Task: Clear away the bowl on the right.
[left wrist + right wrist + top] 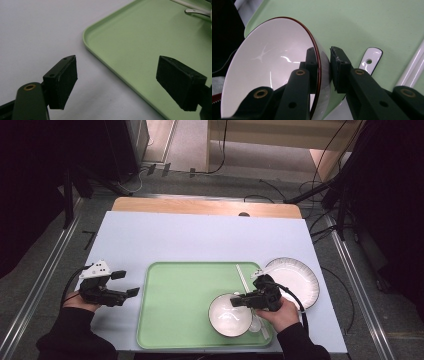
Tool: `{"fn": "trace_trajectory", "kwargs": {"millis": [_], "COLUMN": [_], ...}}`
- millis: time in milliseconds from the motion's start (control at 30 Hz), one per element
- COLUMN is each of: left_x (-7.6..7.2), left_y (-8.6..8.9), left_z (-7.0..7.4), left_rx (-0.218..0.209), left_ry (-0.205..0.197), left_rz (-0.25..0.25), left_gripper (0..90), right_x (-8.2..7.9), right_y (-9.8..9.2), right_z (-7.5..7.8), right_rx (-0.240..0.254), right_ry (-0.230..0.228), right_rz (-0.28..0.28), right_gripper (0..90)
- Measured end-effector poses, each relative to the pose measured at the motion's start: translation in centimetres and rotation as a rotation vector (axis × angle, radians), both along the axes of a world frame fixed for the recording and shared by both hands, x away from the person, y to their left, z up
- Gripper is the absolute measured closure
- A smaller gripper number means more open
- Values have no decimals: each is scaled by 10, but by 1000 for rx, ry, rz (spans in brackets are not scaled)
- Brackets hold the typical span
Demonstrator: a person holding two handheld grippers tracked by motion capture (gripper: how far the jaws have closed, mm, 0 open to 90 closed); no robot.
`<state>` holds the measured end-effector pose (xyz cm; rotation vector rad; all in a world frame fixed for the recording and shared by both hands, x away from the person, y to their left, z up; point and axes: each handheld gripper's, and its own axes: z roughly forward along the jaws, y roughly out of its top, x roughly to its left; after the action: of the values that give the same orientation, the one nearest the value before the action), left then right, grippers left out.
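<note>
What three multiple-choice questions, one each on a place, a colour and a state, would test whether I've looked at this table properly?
1. Where is the bowl?
A. on the tray
B. on the plate
C. on the bare table

2. What colour is the tray?
A. blue
B. green
C. red

3. How does the right hand-held gripper stand?
A. wide open over the plate
B. shut on nothing
C. shut on the bowl's rim

Answers:
1 A, the high view shows the bowl within the tray's near right corner.
2 B, it is pale green in every view.
3 C, the right gripper view shows one jaw inside the bowl and one outside, pinching its wall.
</note>
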<state>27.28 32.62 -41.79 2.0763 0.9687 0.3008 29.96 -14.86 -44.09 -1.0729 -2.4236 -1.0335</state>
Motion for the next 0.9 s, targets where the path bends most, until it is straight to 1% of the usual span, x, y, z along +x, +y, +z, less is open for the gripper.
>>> {"fn": "trace_trajectory", "kwargs": {"millis": [67, 100, 133, 300, 400, 433, 567, 633, 667, 800, 900], "left_x": [0, 0, 0, 0, 0, 0, 0, 0, 0, 0, 0], "left_y": [0, 0, 0, 0, 0, 0, 0, 0, 1, 1, 1], "left_z": [0, 0, 0, 0, 0, 0, 0, 0, 0, 0, 0], "left_rx": [1, -6, -8, -8, -7, -3, -7, -4, -5, -4, -5], "left_ry": [0, -1, -2, -2, -1, -1, -3, -2, -2, -2, -3], "left_rz": [0, 0, 0, -1, 1, -2, -1, 0, 1, 0, 0], "left_gripper": [174, 174, 173, 174, 174, 174, 174, 173, 174, 173, 174], "right_x": [0, 0, 0, -2, -2, -2, -2, -2, -1, -1, -1], "right_y": [1, 1, 2, 7, 8, 7, 8, 8, 8, 4, -1], "right_z": [-1, -2, -3, -7, -7, -8, -7, -6, -6, 3, 8], "right_rx": [3, 4, -3, -37, -29, -27, -21, -17, -15, 23, 43], "right_ry": [-3, -3, 2, -6, -6, -10, -27, -35, -37, -70, -92], "right_rz": [15, 24, 31, 61, 70, 74, 93, 96, 96, 94, 81], "right_gripper": [779, 778, 778, 772, 771, 767, 755, 689, 670, 603, 529]}}
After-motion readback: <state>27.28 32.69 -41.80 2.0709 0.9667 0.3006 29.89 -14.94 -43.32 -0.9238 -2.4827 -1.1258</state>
